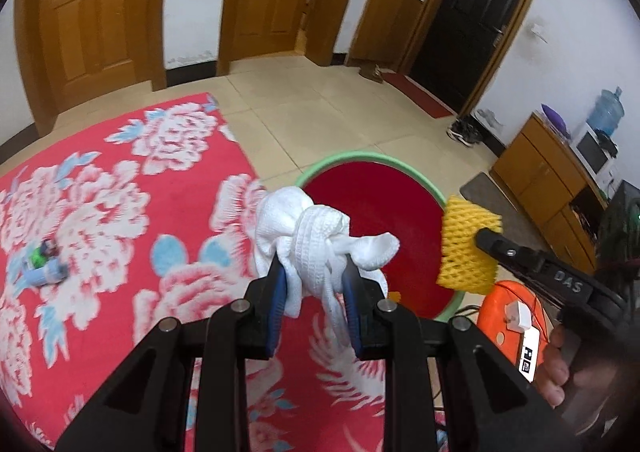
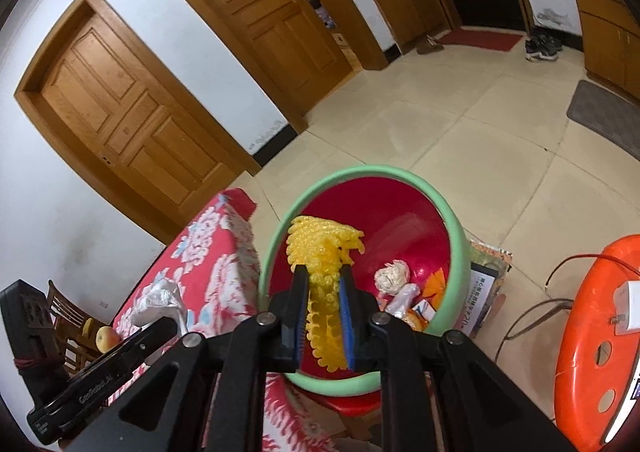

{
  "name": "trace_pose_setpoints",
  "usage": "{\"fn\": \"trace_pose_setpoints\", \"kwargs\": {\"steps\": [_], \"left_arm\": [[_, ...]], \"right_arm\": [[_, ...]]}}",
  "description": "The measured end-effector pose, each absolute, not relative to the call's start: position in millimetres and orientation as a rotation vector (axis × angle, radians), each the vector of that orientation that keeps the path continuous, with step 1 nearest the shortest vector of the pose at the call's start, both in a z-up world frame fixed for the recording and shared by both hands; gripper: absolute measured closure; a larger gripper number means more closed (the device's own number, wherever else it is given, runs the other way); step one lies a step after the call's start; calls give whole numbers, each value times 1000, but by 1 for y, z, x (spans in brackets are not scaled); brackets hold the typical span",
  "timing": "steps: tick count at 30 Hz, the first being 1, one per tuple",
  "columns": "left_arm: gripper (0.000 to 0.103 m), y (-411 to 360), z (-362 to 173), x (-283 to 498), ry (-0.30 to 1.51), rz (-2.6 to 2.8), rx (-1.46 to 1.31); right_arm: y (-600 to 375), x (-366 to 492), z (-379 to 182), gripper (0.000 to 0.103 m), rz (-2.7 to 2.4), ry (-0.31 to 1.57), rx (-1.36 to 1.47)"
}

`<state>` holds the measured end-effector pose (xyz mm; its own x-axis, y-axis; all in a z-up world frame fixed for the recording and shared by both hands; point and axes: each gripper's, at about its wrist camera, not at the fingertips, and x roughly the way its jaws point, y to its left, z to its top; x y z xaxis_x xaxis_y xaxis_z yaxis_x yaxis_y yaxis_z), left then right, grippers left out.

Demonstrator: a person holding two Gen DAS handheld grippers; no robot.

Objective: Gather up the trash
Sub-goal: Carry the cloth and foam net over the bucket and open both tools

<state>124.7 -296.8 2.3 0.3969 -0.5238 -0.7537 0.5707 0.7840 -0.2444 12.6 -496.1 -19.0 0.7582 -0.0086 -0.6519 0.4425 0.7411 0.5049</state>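
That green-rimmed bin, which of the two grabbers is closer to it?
Right. The right gripper holds the yellow foam net directly over the bin. The left gripper, clutching the white cloth, sits back over the red floral cover.

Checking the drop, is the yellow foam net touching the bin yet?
Cannot tell. In the right wrist view the foam net overlaps the bin opening, held in the right gripper; no plain gap or contact shows.

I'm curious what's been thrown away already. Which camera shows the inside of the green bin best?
The right wrist view: it looks down into the bin, showing paper scraps and wrappers at the bottom behind the yellow foam net. The left wrist view shows only its rim and red lining, partly hidden by the white cloth.
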Motion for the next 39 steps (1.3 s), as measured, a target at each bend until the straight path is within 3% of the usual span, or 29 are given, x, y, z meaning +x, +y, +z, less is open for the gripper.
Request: {"fn": "trace_pose_setpoints", "kwargs": {"steps": [7, 9, 11, 14, 29, 39], "left_arm": [[76, -328, -18, 125, 971, -734, 113], [69, -334, -21, 123, 968, -710, 131], [56, -336, -22, 122, 960, -698, 141], [48, -337, -20, 120, 951, -702, 147], [43, -311, -9, 116, 942, -632, 113], [43, -270, 0, 110, 927, -566, 70]], "right_arm": [[-506, 17, -35, 80, -286, 706, 724], [-508, 18, -39, 74, -288, 719, 723], [-511, 18, -42, 70, -292, 728, 723], [-514, 18, -42, 65, -294, 729, 720], [-502, 1, -31, 58, -277, 684, 719], [-480, -14, -15, 45, -241, 651, 719]]}}
